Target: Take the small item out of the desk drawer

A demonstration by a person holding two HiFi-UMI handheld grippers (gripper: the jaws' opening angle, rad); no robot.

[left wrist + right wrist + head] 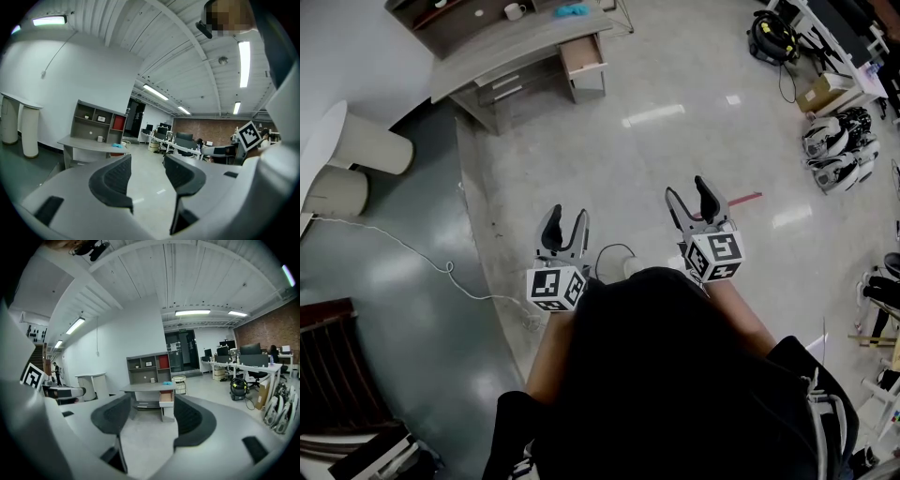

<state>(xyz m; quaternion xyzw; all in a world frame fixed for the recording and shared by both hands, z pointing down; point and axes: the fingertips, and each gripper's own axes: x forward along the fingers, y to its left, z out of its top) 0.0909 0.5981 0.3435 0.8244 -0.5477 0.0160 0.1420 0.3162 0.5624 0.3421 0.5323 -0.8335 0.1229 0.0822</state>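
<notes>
My left tongs (566, 218) hang with jaws apart and nothing between them, over the floor (675, 141). Far off at eleven o'clock stands the grey tabletop (516, 42), and the drawer (583, 56) under it is pulled open. I cannot make out the small item inside. My right tongs (687, 191) gape empty too, facing that drawer.
</notes>
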